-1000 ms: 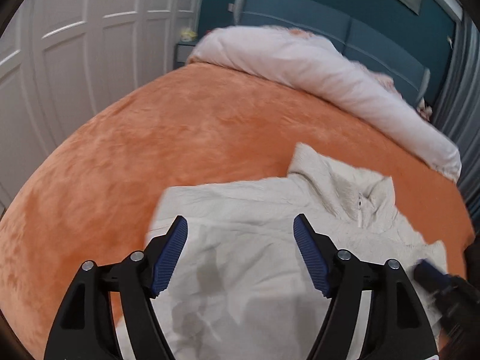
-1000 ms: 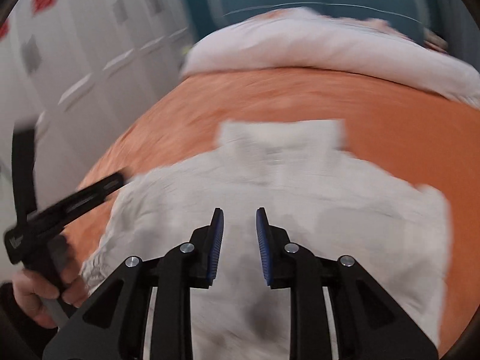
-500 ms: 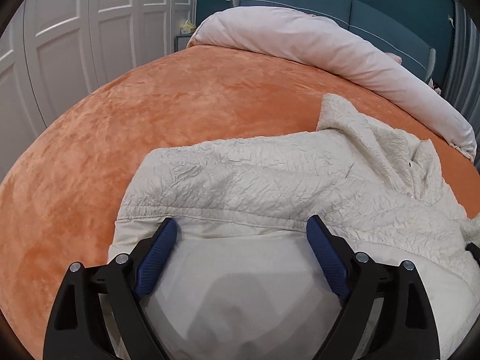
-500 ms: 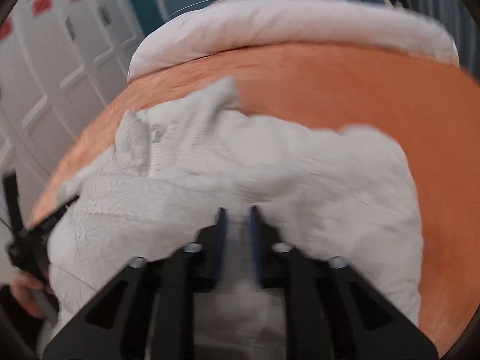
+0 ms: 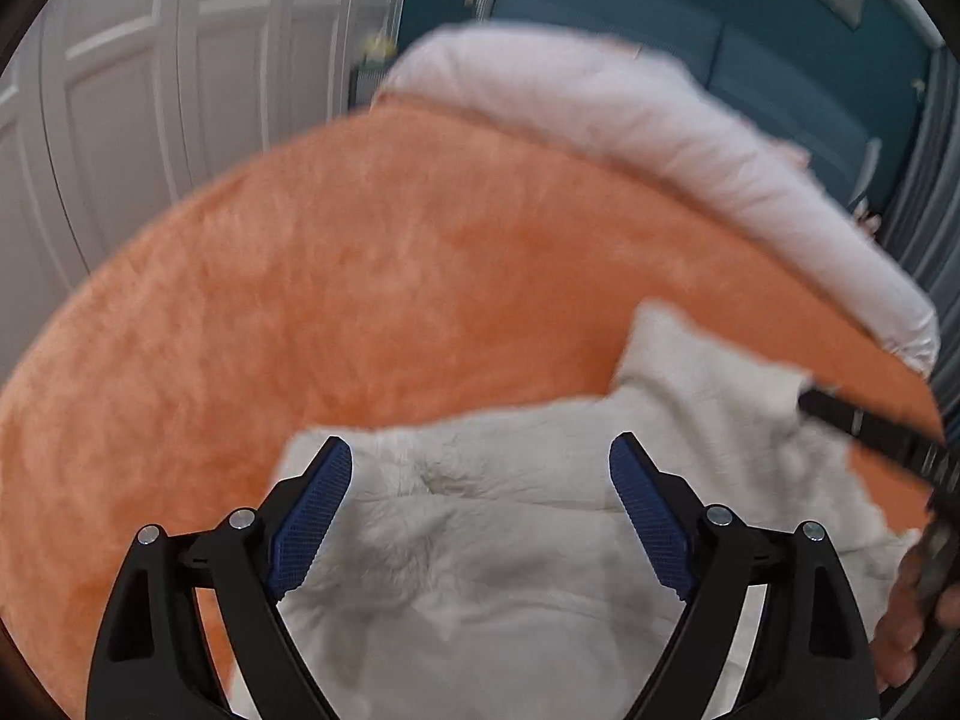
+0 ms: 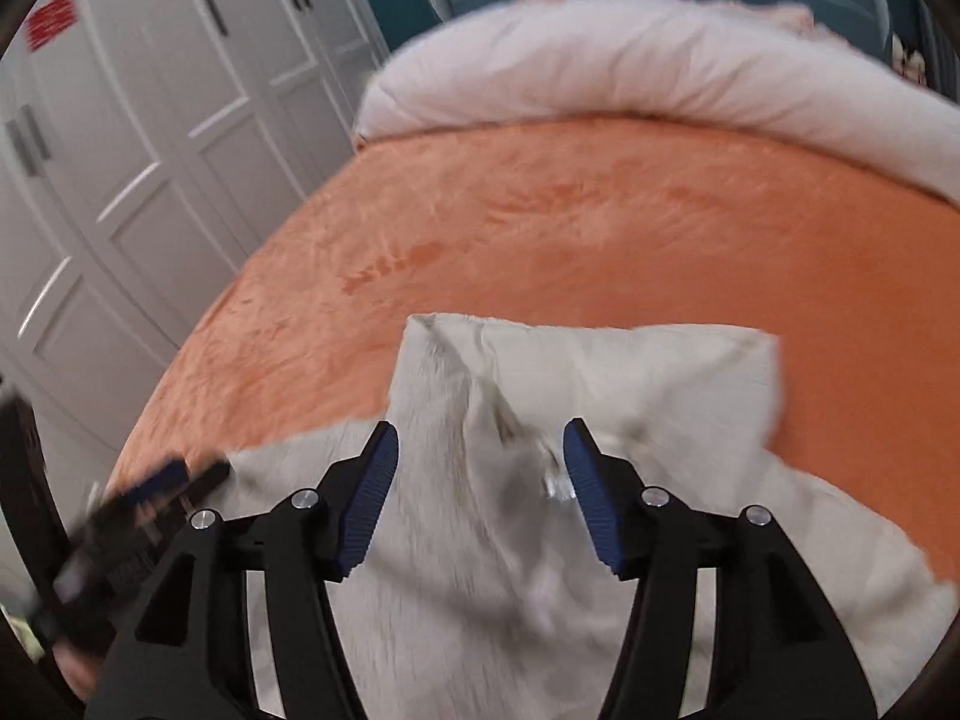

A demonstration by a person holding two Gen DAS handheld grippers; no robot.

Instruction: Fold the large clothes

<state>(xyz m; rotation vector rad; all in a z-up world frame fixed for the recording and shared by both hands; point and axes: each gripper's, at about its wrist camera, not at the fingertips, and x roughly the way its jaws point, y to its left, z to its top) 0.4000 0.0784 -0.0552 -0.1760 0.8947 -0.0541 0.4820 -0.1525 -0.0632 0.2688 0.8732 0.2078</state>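
A cream fleece garment (image 5: 510, 540) lies on the orange bed cover (image 5: 336, 276), near its front edge. My left gripper (image 5: 480, 504) is open and empty above the garment's left part. In the right wrist view the garment (image 6: 480, 570) shows its collar with a small zipper pull (image 6: 555, 483). My right gripper (image 6: 480, 492) is open and empty above the collar. The right gripper shows in the left wrist view (image 5: 882, 438) at the right edge, and the left gripper shows blurred in the right wrist view (image 6: 132, 516) at the left.
A rolled pale pink duvet (image 6: 660, 54) lies across the head of the bed, before a teal headboard (image 5: 750, 48). White wardrobe doors (image 6: 138, 138) stand along the left side. The orange cover (image 6: 600, 228) stretches bare between the garment and the duvet.
My right gripper has opened and let go of the garment. Both grippers have drawn back and up from the cloth. The garment now lies with its collar spread out.
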